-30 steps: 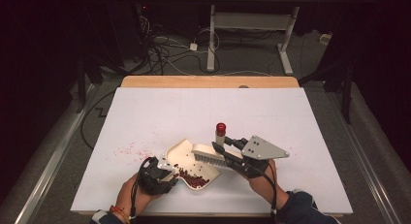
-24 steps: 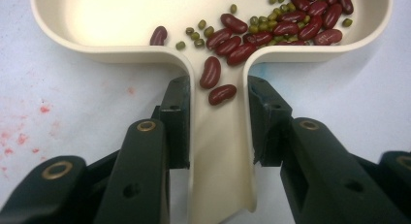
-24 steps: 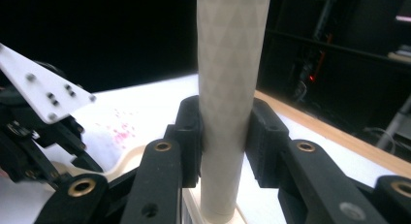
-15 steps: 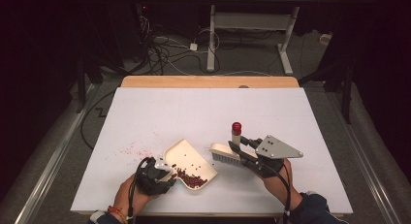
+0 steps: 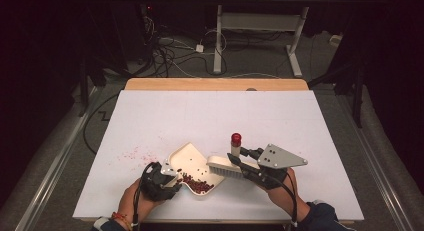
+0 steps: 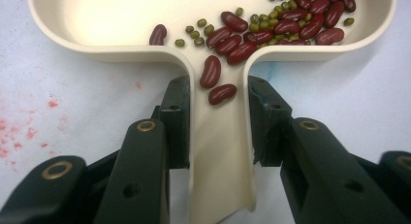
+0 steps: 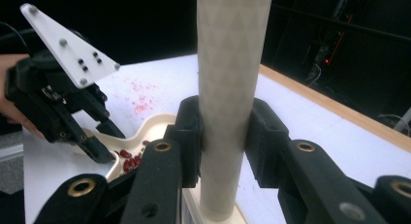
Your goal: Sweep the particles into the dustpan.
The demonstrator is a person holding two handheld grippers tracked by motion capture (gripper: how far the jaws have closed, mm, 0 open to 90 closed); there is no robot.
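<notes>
Near the front edge of the white table (image 5: 300, 121), a cream plastic dustpan (image 5: 190, 163) lies flat, its smooth scoop widening toward the far left and its channel-shaped handle running back to the near left. The left gripper (image 6: 217, 122) clamps that handle between both black jaws. Glossy red kidney beans (image 6: 271, 27) and small green mung beans (image 6: 196, 32) sit in the pan, two red ones in the handle channel. Just right of the pan, the right gripper (image 7: 225, 136) is clenched on the pale, diamond-textured handle of a brush (image 5: 227, 166), whose red-capped end (image 5: 236, 138) points up and away. Faint red specks (image 5: 132, 153) mark the table at left.
</notes>
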